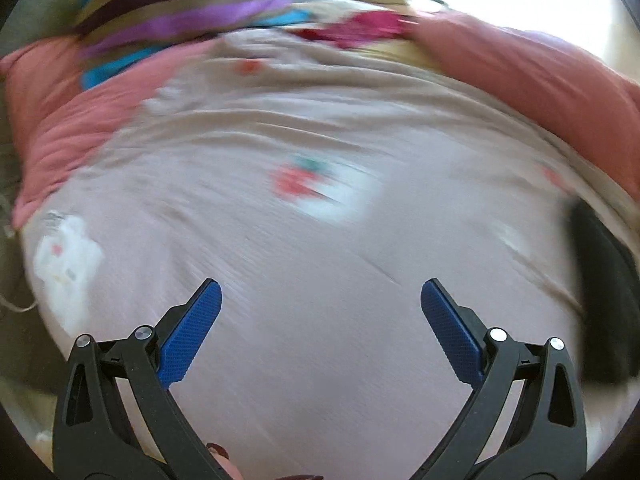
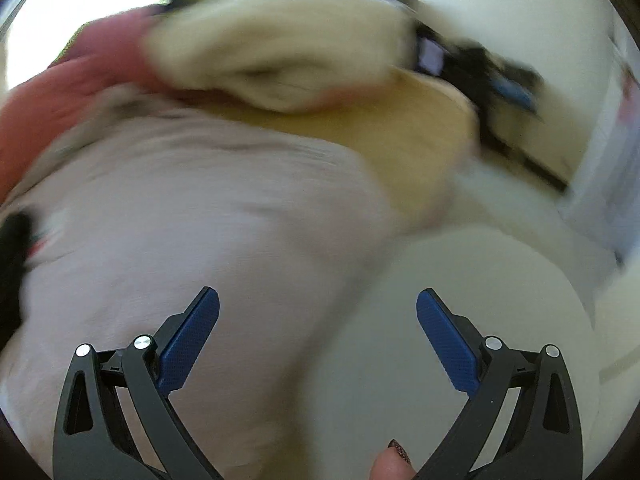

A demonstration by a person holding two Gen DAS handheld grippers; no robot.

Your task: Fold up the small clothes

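Left tool (image 1: 321, 292): jaws spread wide, nothing between the blue pads (image 1: 188, 336). It hangs over a pale pink garment (image 1: 320, 280) that fills the space directly ahead of and beneath it. The cloth lies spread out with shallow creases running crosswise. A small red-and-green print (image 1: 304, 178) sits ahead of the tool, blurred. A white patch (image 1: 66, 258) shows at the garment's left edge. Beyond the pale garment, a salmon-pink cloth (image 1: 60, 128) runs across to both sides. Farther ahead and left lies a striped piece (image 1: 168, 12) in purple, turquoise and tan. A dark object (image 1: 604, 292) sits at the far right; too blurred to identify.

Right tool (image 2: 318, 306): jaws also wide apart, gripping nothing. The pale pink garment (image 2: 180, 220) lies under its left finger and ahead-left; under the right finger is bare white surface (image 2: 460, 280). Ahead, a yellow cloth (image 2: 400, 136), and beyond it a cream bundle (image 2: 272, 56). A fingertip (image 2: 394, 466) with a dark painted nail shows at the bottom edge. Both views motion-blurred.
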